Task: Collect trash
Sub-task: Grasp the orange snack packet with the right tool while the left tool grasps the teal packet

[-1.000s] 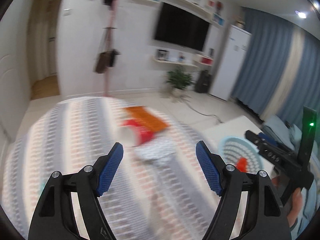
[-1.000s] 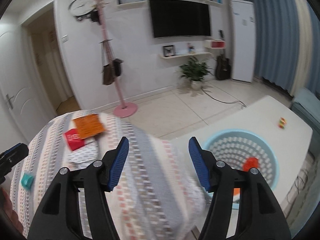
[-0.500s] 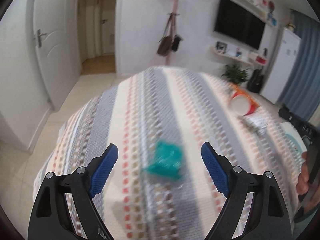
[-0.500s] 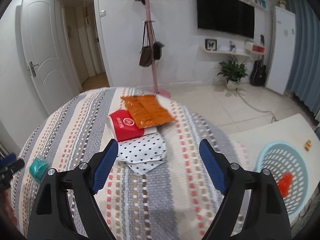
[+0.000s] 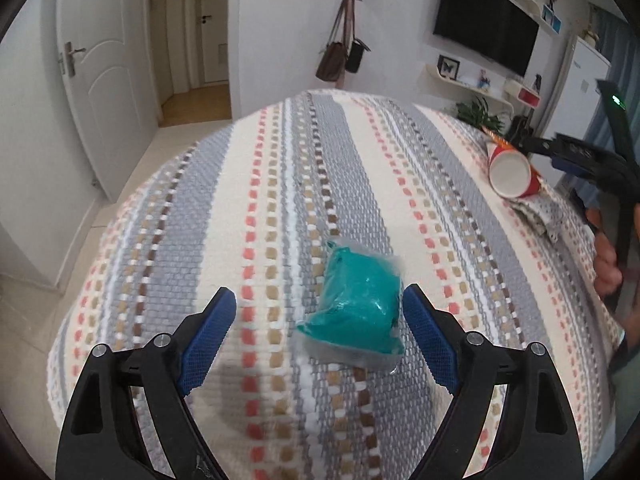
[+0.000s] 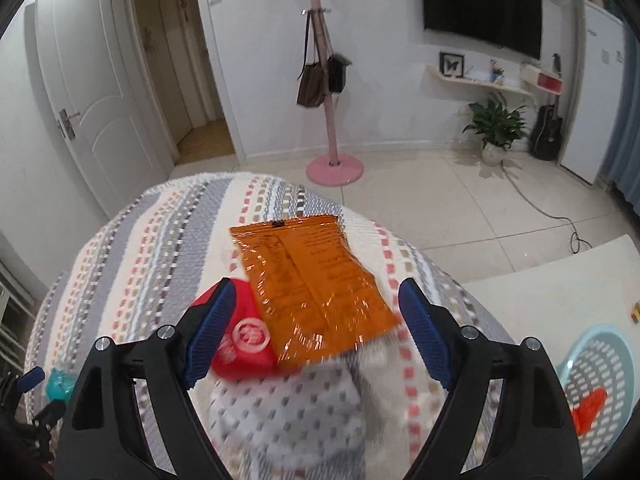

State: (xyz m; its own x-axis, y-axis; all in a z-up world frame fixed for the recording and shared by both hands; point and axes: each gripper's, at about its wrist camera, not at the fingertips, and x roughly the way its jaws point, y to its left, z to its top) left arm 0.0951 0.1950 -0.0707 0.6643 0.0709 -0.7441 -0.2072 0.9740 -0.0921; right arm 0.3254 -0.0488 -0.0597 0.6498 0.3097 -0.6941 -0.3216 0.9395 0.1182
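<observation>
Both grippers hang wide open and empty over the striped table [image 5: 280, 168]: the left gripper [image 5: 320, 322] flanks a teal packet [image 5: 358, 312], the right gripper [image 6: 316, 318] an orange bag [image 6: 312, 280]. Pick-up appears to be starting; next, each should lower and close, then carry to the basket [image 6: 576, 356] at right.

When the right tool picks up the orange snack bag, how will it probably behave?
The orange snack bag looks flat and crinkled, so it is probably light and floppy. Its glossy film may slip between the pads. It rests partly on the red cup, which lies on its side and might roll.
</observation>
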